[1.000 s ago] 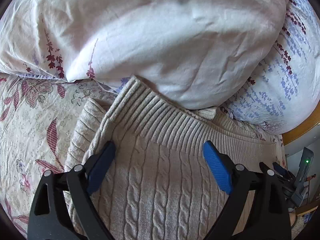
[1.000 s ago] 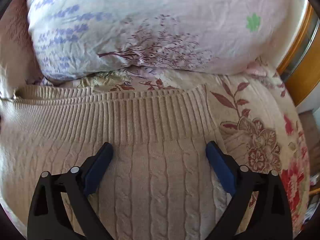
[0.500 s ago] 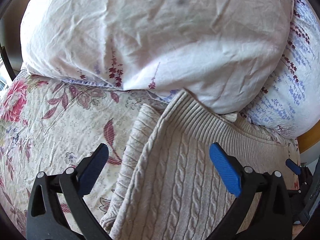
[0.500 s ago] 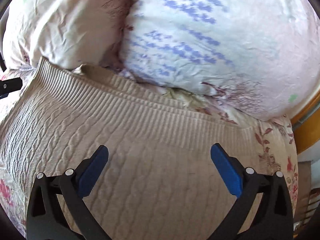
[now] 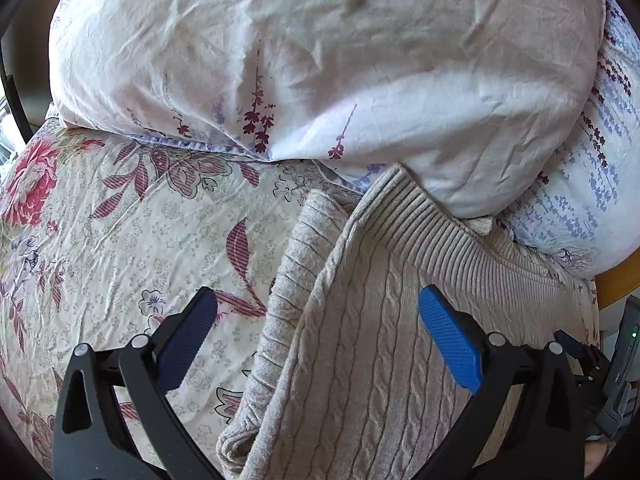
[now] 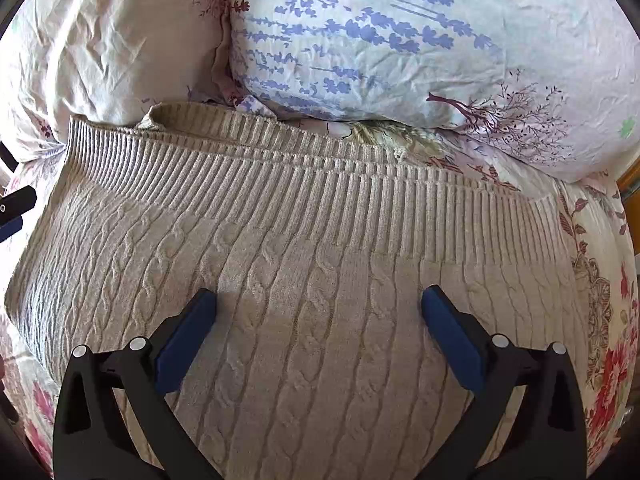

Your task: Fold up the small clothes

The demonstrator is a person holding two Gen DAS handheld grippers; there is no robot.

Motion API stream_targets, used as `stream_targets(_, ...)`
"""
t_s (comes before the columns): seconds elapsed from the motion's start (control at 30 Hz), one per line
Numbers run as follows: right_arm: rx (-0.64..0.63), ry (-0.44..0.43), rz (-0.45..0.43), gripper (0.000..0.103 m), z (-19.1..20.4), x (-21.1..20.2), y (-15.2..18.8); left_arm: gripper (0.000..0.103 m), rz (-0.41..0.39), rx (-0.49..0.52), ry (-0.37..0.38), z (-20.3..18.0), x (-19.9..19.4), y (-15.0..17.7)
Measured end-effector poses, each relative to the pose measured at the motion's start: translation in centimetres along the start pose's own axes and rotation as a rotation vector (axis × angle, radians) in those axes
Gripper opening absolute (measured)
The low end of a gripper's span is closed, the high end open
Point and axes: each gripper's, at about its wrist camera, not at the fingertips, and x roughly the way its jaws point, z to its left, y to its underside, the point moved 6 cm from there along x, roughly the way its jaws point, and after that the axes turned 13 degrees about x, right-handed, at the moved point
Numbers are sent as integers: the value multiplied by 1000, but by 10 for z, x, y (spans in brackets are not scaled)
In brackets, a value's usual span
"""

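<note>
Both grippers had drawn back and swung left over half a second, the left gripper [image 5: 318, 334] sliding off the knit until it straddled the garment's left edge, and the right gripper [image 6: 319, 328] hanging above the middle of the panel. Each stood with jaws wide apart, holding nothing.

Nearest the cameras lay the beige cable-knit sweater [image 6: 304, 280], spread flat on the floral bedsheet [image 5: 120, 240], with a sleeve [image 5: 288, 280] tucked in along its left side. Beyond it ran the ribbed hem [image 6: 360, 196], pressed against the bedding at the head of the bed.

Judging by that tucked sleeve, the fold appeared to be partway done, with the hands regrouping between folds. A next move would likely call for pinching both layers at the left edge or the hem corners and carrying them across.

Farther back, a white pillow [image 5: 320, 60] overhung the hem's left corner and a lavender-print pillow [image 6: 400, 40] crowded its middle, leaving little room to reach the far edge. A wooden bed frame [image 5: 616, 280] showed at right.
</note>
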Motion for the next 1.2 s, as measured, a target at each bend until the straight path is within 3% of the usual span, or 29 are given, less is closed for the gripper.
stream_targets(0.67,-3,-5,9,102,-2,9,-1,101,48,91,2,-8,15,-2)
stream_targets(0.93,-23,27,81,102,7,13,-6,101,92,36,39,3,26,1)
stream_targets(1.2,-8,9,79,102,9,15,-9,101,133,39,64,-2,39,9)
